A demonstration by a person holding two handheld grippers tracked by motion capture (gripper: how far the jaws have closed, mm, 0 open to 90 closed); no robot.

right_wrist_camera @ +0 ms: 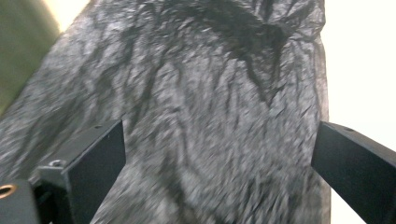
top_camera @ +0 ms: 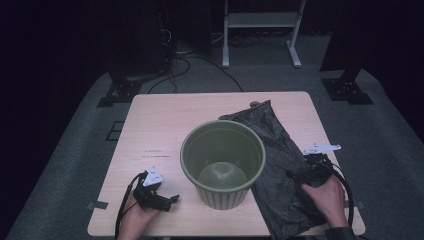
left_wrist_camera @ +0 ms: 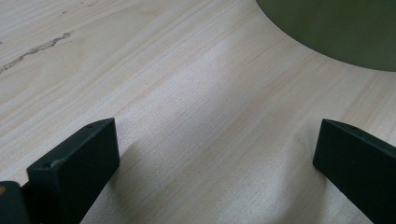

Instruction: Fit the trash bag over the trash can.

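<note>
Down at the lower right of the high view, the right gripper (top_camera: 305,172) is hovering over the black plastic bag (top_camera: 280,170), and its jaws are standing wide apart with nothing pinched between them. In the right gripper view the two black jaws are rising from the lower corners, well apart, and the crinkled bag (right_wrist_camera: 201,121) is spreading across the whole gap between them, slightly blurred. The pads are not pressing on the plastic. A sliver of the green bucket (right_wrist_camera: 21,51) is peeking in at the upper left of that view.

The bag is lying flat on the right half of the wooden table (top_camera: 160,125), running from the far edge near the top centre down to the near edge at the lower right, with its left side tucked against the bucket (top_camera: 222,162). The bucket is standing upright in the middle of the frame, open mouth up.

Over at the lower left, the left gripper (top_camera: 172,199) is resting low on the table beside the bucket. In the left gripper view its jaws are also sitting wide apart over bare wood (left_wrist_camera: 187,107), nothing between them, with the bucket's wall (left_wrist_camera: 341,28) curving across the upper right.
</note>
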